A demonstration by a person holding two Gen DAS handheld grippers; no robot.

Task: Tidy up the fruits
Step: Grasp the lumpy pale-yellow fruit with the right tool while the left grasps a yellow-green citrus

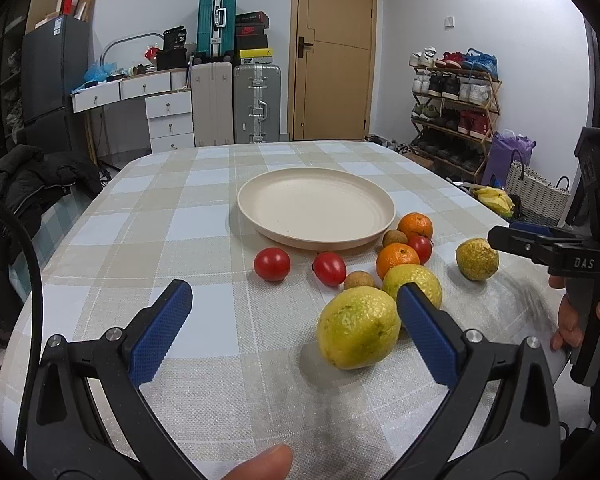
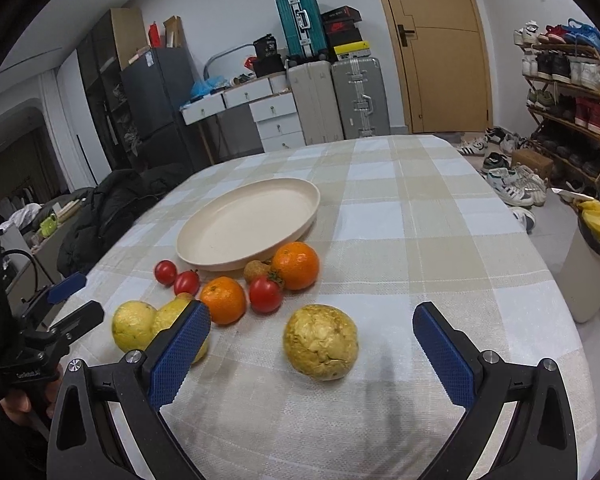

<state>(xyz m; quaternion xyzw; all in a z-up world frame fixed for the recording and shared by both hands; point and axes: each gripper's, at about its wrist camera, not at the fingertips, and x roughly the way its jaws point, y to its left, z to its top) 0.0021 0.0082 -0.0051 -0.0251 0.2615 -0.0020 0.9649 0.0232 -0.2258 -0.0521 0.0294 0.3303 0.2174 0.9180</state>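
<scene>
The left gripper (image 1: 296, 320) is wide open w/ nothing in it. A big yellow-green fruit (image 1: 358, 328) lies just ahead, close to its right-hand pad, not yet between the pads. A second yellow-green fruit (image 1: 412, 286) touches that one from behind.

The right gripper (image 2: 312, 344) is wide open too, holding nothing. A bumpy yellow fruit (image 2: 321, 342) sits right between its pads, a bit ahead, alone on the checked surface (image 2: 420, 240).

Further ahead of both grippers is the cream plate (image 1: 316, 208), w/ no fruit on it yet. Near the plate's front rim sit two oranges (image 2: 296, 265), small red tomatoes (image 2: 265, 294) and little brown fruits (image 2: 256, 270), packed close.

What could go wrong, prob.: round fruit rolls. If the left gripper comes in off-centre, its right-hand pad may bump the big fruit and push it into the one behind, etc. Squeezing too hard could squash a soft fruit. The two grippers are near each other, so they might knock together.
</scene>
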